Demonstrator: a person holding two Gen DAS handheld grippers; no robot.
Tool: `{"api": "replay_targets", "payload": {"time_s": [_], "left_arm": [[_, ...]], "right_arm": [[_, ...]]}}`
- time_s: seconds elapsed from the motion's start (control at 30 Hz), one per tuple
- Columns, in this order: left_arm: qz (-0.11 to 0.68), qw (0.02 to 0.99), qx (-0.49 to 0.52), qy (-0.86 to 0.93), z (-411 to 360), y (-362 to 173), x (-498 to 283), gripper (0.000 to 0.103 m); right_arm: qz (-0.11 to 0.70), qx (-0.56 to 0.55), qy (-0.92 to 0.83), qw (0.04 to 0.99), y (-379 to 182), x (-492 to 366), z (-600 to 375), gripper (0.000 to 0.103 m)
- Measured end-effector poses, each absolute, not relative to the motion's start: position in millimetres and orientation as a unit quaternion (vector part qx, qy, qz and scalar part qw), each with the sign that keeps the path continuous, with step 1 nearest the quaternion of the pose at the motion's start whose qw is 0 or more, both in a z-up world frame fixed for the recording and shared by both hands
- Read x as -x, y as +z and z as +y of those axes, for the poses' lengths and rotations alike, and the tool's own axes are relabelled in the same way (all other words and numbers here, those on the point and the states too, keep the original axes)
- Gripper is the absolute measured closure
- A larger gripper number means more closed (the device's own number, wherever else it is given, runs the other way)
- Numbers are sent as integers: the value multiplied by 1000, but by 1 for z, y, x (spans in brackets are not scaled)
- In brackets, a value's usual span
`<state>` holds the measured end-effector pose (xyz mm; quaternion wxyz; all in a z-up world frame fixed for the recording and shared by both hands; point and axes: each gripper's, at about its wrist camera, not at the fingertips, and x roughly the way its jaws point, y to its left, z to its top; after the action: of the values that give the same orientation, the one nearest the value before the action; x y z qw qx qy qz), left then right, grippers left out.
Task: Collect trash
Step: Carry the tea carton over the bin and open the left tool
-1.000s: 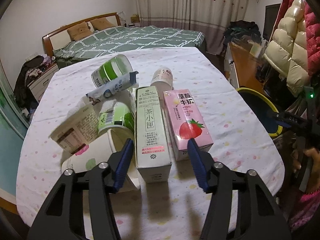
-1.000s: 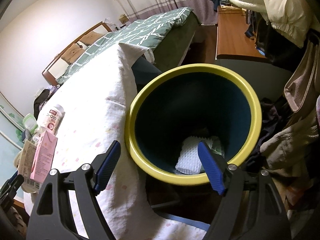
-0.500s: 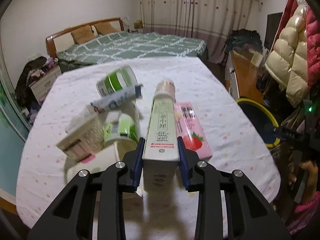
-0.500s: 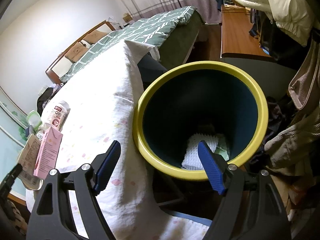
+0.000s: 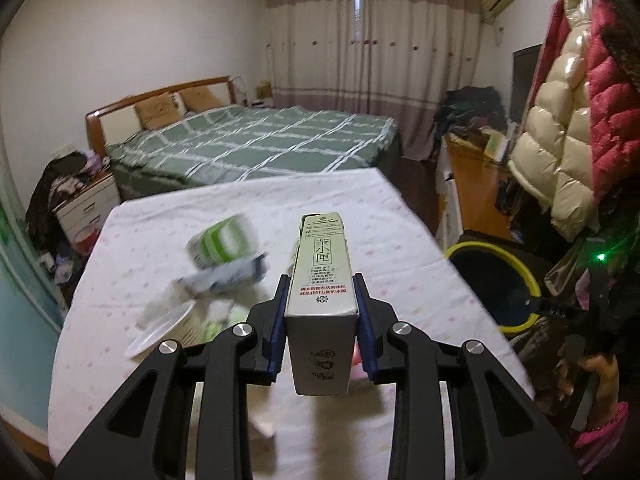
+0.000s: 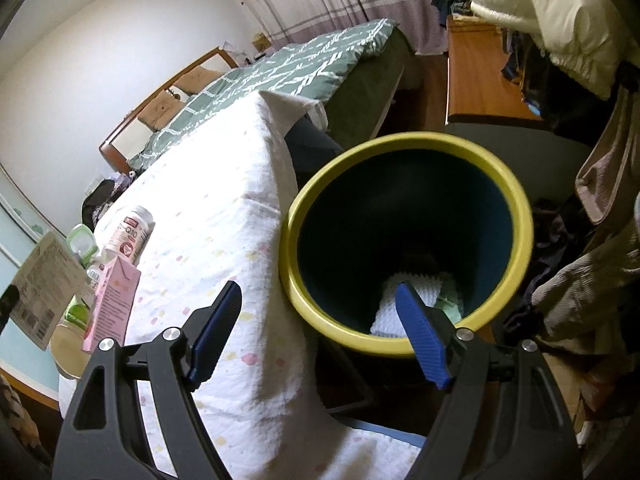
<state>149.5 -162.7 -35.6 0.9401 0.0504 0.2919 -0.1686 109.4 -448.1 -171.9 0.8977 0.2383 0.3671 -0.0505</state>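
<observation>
My left gripper (image 5: 321, 293) is shut on a tall beige tea carton (image 5: 322, 264), its blue pads pressing both long sides, and holds it lifted clear of the white dotted tablecloth (image 5: 224, 208). The same carton (image 6: 42, 280) shows raised at the left edge of the right wrist view. Blurred below it lie a green-and-white cup (image 5: 224, 242), a wrapper (image 5: 224, 280) and a white lid (image 5: 160, 332). A pink strawberry milk carton (image 6: 114, 300) and a white bottle (image 6: 132, 234) lie on the table. My right gripper (image 6: 318, 290) is open with nothing in it, above the near rim of the yellow-rimmed bin (image 6: 400, 140).
The bin (image 5: 474, 245) stands off the table's right edge and holds a white textured piece (image 6: 400, 306). A green bed (image 5: 260, 148) lies beyond the table. Puffy coats (image 5: 560, 140) hang at the right above a wooden desk (image 6: 480, 88). A person's hand (image 5: 600, 368) holds the right gripper.
My left gripper closed on the beige tea carton and lifted it off the table; the pile beneath dropped lower in view. My right gripper stayed open over the bin.
</observation>
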Motion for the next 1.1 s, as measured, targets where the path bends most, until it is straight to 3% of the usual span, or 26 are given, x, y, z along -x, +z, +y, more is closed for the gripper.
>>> {"api": "replay_targets", "payload": {"time_s": [0.57,0.8,1.1], "left_arm": [[354,859,-69,-363,-344,-67,-198,73],[370,843,-94,-379,-424,-92,-210,73],[405,831,-120,-362,-467,-127,-229,73]], "right_arm": [[336,-184,-172,907,-145,-44,-493,28],[345,-187,-187,901,-153,-28,-506,28],[355,-201,-181,895,-166,-24,-511,28]]}}
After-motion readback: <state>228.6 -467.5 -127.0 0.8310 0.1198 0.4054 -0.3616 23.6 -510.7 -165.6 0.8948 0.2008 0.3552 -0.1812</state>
